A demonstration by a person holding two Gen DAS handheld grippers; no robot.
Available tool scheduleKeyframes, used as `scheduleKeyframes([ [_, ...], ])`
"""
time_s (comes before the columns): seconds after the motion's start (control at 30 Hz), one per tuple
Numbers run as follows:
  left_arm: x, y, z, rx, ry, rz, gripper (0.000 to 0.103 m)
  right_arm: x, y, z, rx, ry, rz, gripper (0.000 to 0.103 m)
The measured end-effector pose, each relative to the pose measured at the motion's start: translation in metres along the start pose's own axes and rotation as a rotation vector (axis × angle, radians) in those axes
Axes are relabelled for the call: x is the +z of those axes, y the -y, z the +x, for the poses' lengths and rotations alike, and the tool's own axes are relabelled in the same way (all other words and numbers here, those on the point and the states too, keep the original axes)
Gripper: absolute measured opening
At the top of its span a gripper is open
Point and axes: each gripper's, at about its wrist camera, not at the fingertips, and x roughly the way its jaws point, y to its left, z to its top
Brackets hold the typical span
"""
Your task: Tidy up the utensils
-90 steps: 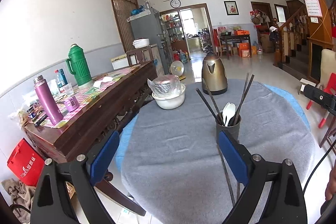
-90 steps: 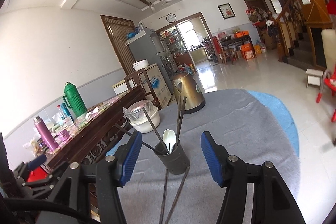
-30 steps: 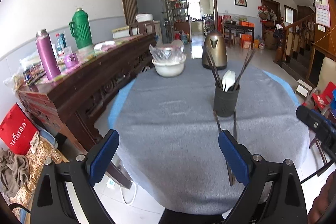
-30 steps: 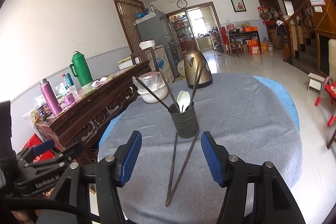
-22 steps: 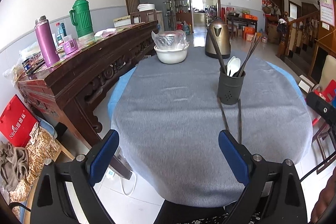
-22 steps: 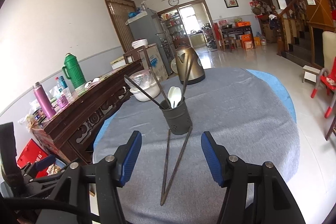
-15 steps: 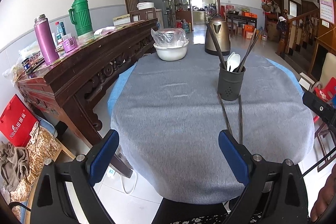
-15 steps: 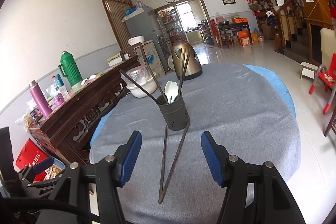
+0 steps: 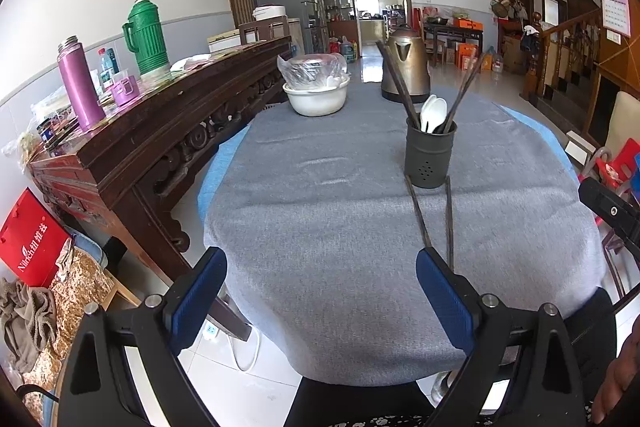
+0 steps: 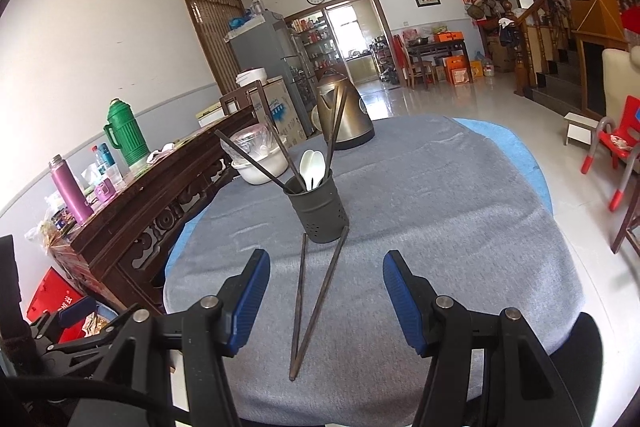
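A dark grey utensil holder [image 9: 428, 155] [image 10: 318, 211] stands upright on the grey-clothed round table [image 9: 320, 219] [image 10: 448, 211]. It holds white spoons [image 9: 434, 111] [image 10: 312, 163] and several dark chopsticks. Two loose chopsticks [image 9: 449, 223] [image 10: 299, 301] lie on the cloth in front of it, meeting in a V at their near ends. My right gripper [image 10: 326, 303] hovers open above them, its blue pads on either side and touching nothing. My left gripper [image 9: 320, 291] is open and empty over the near table edge, left of the loose chopsticks.
A bronze kettle [image 9: 406, 67] [image 10: 344, 119] and a white bowl under plastic wrap [image 9: 316, 95] [image 10: 260, 163] stand at the table's far side. A dark wooden sideboard [image 9: 160, 119] with flasks runs along the left. A red child's chair [image 10: 616, 143] stands to the right.
Both grippers have drawn back from the holder toward the near table edge, so the holder looks smaller and the loose chopsticks show in full. Both stayed open; the last half second shows almost no motion.
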Motion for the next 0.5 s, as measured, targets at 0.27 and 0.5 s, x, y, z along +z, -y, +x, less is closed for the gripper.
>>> scheduleKeyframes([
  [0.27, -0.001, 0.019, -0.006, -0.016, 0.03, 0.075, 0.096, 0.003, 0.019, -0.006, -0.01, 0.025, 0.058, 0.063],
  [0.5, -0.001, 0.013, -0.001, -0.013, 0.005, 0.059, 0.096, 0.004, 0.013, -0.003, 0.001, 0.02, 0.041, 0.063],
])
